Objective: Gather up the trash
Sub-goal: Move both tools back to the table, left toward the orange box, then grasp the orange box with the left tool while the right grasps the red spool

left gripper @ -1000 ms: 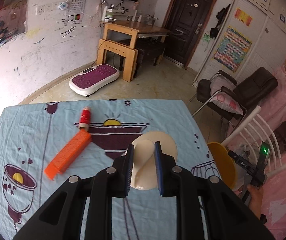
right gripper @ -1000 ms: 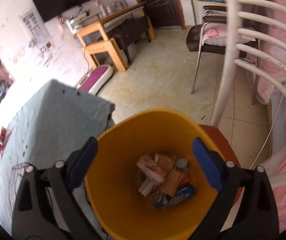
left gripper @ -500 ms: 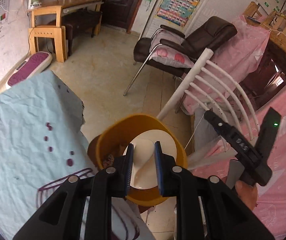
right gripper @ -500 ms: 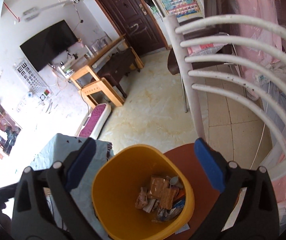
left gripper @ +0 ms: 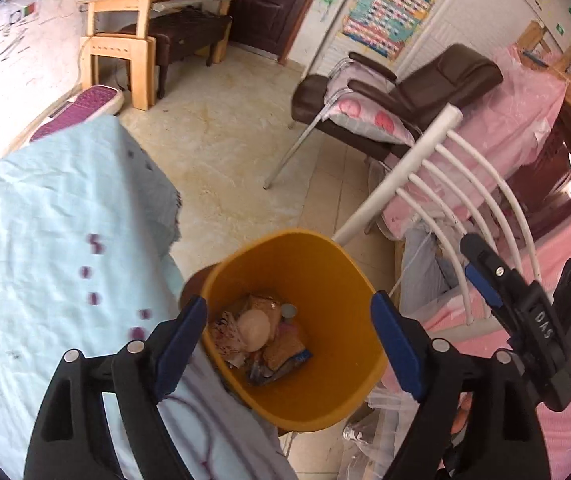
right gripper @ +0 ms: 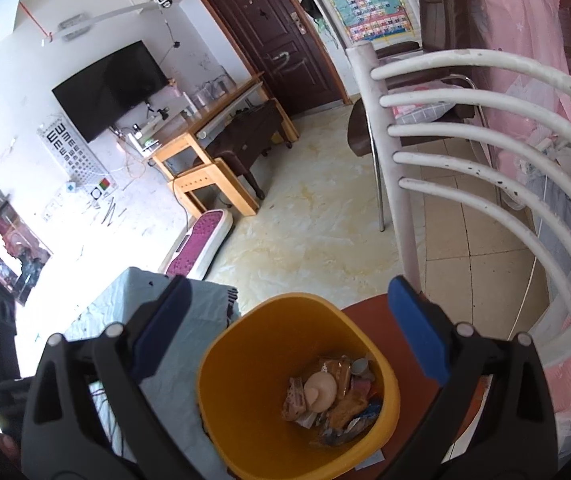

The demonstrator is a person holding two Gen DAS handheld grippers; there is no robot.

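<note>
A yellow trash bin (left gripper: 325, 256) stands beside the table, on a brown stool (right gripper: 369, 312); it also shows in the right wrist view (right gripper: 245, 344). A cream round lid (left gripper: 254, 329) lies inside on wrappers (left gripper: 281, 356), also in the right wrist view (right gripper: 319, 391). My left gripper (left gripper: 289, 338) is open and empty above the bin. My right gripper (right gripper: 285, 328) is open and empty above the bin too. The right gripper also shows in the left wrist view (left gripper: 525, 312), at the right.
The table with a light blue cloth (left gripper: 53, 240) lies left of the bin. A white rail bed end (left gripper: 445, 184) and pink bedding (left gripper: 565, 320) stand right. A brown chair (left gripper: 405, 88), wooden desk (left gripper: 141, 12) and tiled floor (left gripper: 229, 148) lie beyond.
My left gripper swung from the table to over the bin, opened and let go of the cream lid, which now lies in the bin. The right gripper rose a little, staying open.
</note>
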